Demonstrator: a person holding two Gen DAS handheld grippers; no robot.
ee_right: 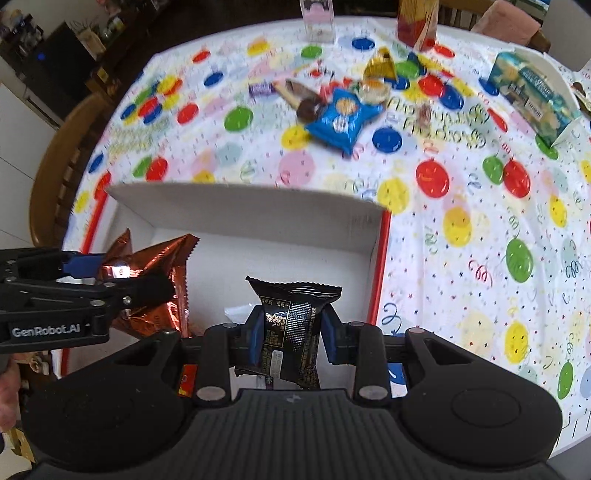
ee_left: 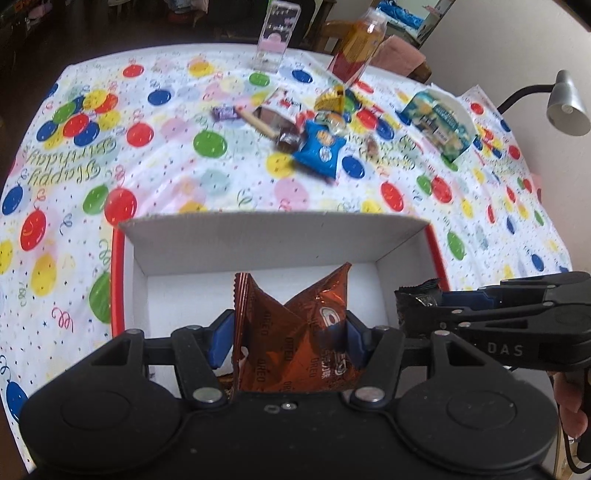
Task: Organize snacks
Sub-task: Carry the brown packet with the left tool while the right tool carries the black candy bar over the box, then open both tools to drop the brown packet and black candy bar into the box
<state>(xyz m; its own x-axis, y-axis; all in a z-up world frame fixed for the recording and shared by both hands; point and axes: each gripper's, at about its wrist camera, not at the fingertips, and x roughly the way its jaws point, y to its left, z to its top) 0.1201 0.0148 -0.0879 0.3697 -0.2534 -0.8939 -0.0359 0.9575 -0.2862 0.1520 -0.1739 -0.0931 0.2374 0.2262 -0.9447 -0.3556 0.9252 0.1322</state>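
left tool (ee_left: 290,332) pinches a copper packet (ee_left: 295,332), right tool (ee_right: 290,328) a black packet (ee_right: 291,325), both over the box (ee_right: 243,206); released together, 1 could bounce out.

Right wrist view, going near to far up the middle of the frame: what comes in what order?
Right gripper shut on the black snack pack → white box far wall → blue snack bag → clear container at the table's far edge.
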